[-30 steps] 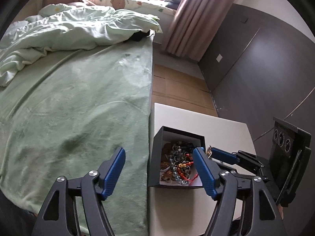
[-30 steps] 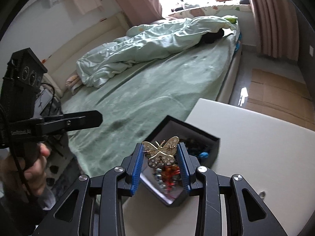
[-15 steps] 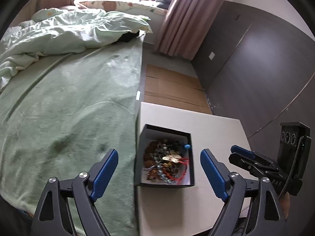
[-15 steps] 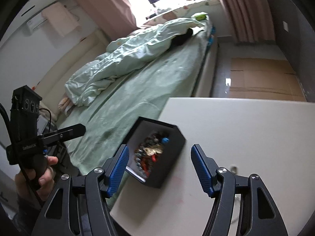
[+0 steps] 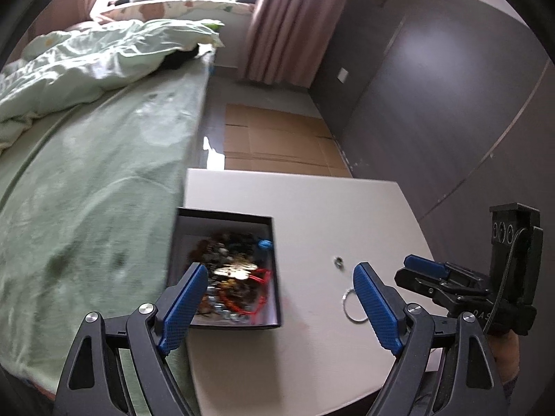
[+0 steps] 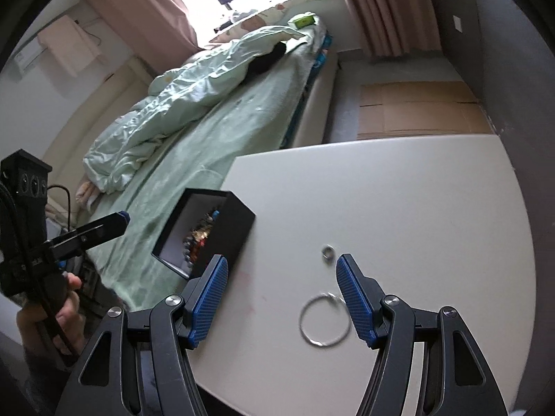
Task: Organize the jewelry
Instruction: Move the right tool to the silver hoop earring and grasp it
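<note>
loose rings waiting beside a full box

both claws spread wide and empty. right claw [image 6: 281,298] poised low over the near part of the white surface [image 6: 399,194], with the large thin ring [image 6: 324,320] lying flat between its fingers, close against the right fingertip [image 6: 353,300]. probably lined up that way for a pickup, though a flat wire hoop looks awkward to pinch off a smooth top. small silver ring [image 6: 327,253] just beyond the fingertips, a little farther out, apart from the hoop.

left claw [image 5: 279,308] held near the surface's left edge, its left finger overlapping the near left corner of the black box [image 5: 274,263]. box set at the left edge of the surface, right beside the green bed [image 5: 86,187], open on top and heaped with beads, a gold piece [image 5: 236,272] and red cord [image 5: 262,277]. likely kept there as the drop-off spot within reach of both claws.

box contents smeared by motion blur in the left view, so single pieces hard to separate. in the right view, the near wall of the box hides most of the heap. hoop partly cut off by a fingertip in the left view. faint pinkish mark on the surface near the box, nature unclear.
</note>
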Action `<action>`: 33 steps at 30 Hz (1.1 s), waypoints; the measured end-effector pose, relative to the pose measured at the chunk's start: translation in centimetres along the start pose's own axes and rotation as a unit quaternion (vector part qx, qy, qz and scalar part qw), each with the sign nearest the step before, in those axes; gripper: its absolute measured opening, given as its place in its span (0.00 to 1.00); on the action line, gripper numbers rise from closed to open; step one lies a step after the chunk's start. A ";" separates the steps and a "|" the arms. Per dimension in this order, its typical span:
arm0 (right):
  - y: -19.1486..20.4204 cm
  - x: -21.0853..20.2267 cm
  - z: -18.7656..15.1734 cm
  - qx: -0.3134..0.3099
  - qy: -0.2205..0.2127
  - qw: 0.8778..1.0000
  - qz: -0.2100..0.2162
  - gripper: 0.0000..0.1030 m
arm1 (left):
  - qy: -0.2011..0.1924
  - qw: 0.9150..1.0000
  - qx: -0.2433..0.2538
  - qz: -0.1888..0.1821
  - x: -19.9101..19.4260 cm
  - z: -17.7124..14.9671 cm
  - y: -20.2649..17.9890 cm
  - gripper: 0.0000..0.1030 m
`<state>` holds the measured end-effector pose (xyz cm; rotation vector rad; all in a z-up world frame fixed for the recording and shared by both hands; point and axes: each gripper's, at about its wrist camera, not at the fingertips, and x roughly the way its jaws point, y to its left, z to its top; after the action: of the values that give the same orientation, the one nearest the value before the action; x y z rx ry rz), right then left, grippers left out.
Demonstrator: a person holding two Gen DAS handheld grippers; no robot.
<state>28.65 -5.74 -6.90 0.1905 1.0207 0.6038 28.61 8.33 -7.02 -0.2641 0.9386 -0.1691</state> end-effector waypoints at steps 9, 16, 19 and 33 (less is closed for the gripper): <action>-1.6 -0.3 -2.0 -0.015 0.013 0.999 -0.037 0.64 | 0.011 0.999 0.025 -0.021 2.0 -0.6 -2.9 0.84; -2.1 1.1 -3.6 -0.027 0.042 0.996 -0.069 0.63 | 0.013 0.999 0.029 -0.023 2.9 -1.2 -3.4 0.84; -1.8 1.7 -4.6 -0.035 0.054 0.993 -0.097 0.63 | 0.014 0.999 0.024 -0.021 3.2 -1.3 -3.0 0.84; 0.6 5.3 -5.9 -0.091 0.083 0.979 -0.161 0.72 | 0.018 1.000 0.012 -0.006 2.7 -2.3 -1.0 0.84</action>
<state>25.49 -3.07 -13.66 -0.1886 1.1226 0.4180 28.27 6.37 -10.08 -0.2445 0.9708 -0.1964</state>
